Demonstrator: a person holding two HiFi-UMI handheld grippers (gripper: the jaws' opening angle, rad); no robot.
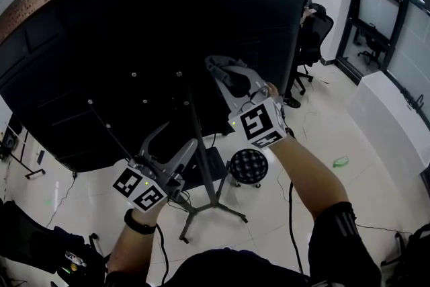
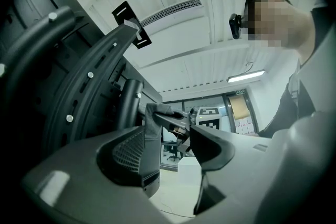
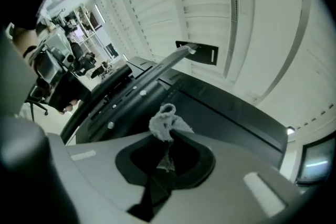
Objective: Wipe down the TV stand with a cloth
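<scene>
Right tongs (image 3: 167, 148) pinching cloth (image 3: 164, 124) at tips, left tongs (image 2: 177, 148) apart

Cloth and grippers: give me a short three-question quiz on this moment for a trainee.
1. True or false: the right gripper is shut on the cloth.
2. Pick one. The jaws of the left gripper are: A) apart, with nothing held between them; B) shut on the cloth; C) shut on a cable.
3. Short answer: which face of the TV does the head view show?

Key: 1 true. 2 A. 3 the back.
</scene>
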